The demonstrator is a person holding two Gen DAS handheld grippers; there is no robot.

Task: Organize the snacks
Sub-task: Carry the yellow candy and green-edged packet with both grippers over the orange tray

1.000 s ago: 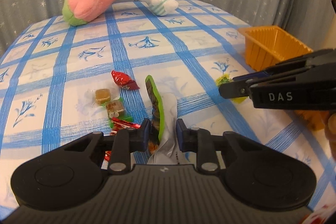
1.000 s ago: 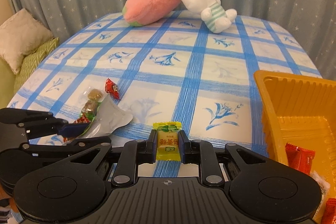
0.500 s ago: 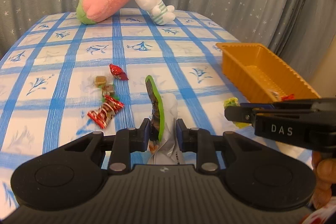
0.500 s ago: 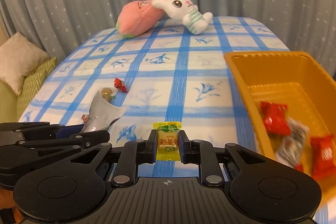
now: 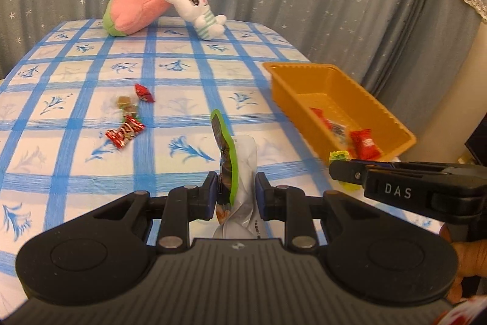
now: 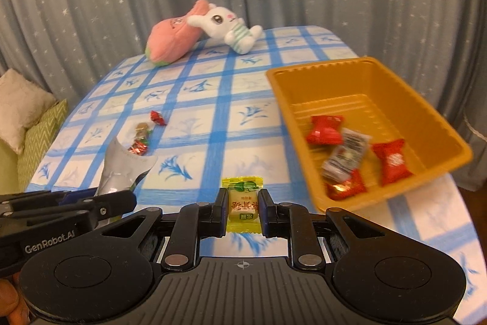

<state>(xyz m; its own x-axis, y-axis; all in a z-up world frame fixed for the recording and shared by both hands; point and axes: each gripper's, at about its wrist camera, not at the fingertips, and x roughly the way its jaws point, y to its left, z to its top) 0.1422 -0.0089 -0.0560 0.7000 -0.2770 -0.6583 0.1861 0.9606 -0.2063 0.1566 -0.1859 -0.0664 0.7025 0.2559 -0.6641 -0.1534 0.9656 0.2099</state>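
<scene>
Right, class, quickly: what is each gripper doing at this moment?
Left gripper: closed on a silver snack packet with a green edge.
Right gripper: closed on a yellow wrapped candy.

Both grippers are built from matte black plastic. The left gripper (image 5: 236, 197) and the right gripper (image 6: 243, 212) each carry a ribbed central housing flanked by two rounded lobes with shallow circular recesses. Silver round fasteners are set at the base of each finger linkage, and blue lining is seen on the left fingers (image 5: 210, 197). White lettering is printed on the side bodies — "DAS" on one, "GenRobot.AI" on the other.
</scene>
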